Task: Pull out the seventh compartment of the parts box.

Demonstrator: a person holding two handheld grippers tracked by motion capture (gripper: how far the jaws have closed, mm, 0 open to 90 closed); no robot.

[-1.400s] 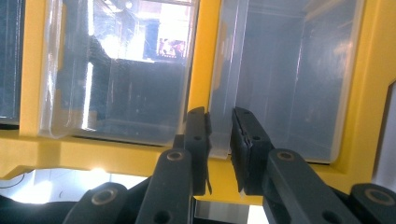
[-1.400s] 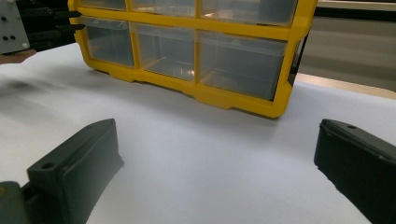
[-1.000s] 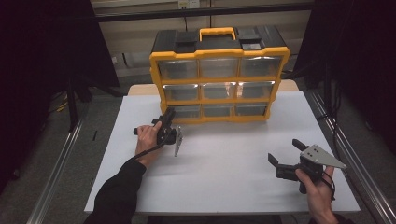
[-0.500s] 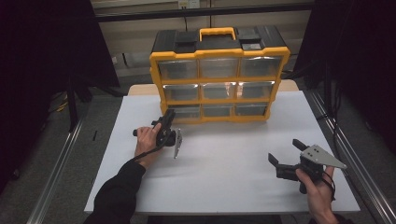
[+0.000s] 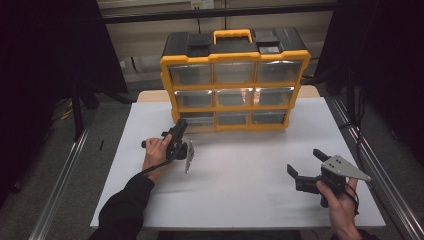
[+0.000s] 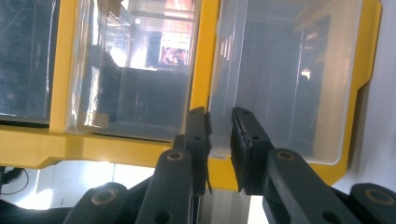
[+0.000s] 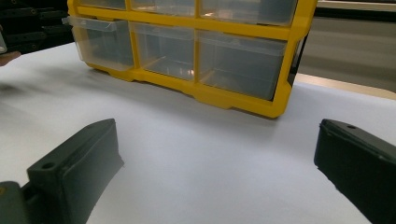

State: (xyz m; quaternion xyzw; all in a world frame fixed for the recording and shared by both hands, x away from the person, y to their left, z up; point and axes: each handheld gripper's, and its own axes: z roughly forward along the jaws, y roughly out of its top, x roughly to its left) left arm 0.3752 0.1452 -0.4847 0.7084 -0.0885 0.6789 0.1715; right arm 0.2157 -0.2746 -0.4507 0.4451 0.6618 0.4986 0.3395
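White rectangular surface [image 5: 240,185] carries a yellow plastic organiser cabinet with a black top and nine clear drawers [image 5: 235,82] at its far edge; the cabinet's back and the drawer contents are not readable through glare.

Bottom-left clear plastic drawer [image 5: 196,119]: sits in the lowest row at the cabinet's left end. In the right gripper view [image 7: 95,39] it stands slightly proud of its neighbours. Its handle lip is partly hidden by the left claw in the high view.

Left claw [image 6: 219,135]: at the front of that drawer, jaws nearly closed, pinching the drawer's clear front lip. The contact itself is blurred. In the high view [image 5: 181,127] the hand covers most of the tool.

Right claw [image 5: 305,162]: jaws spread wide, holding nothing, over bare surface near the right front corner, well apart from the cabinet.
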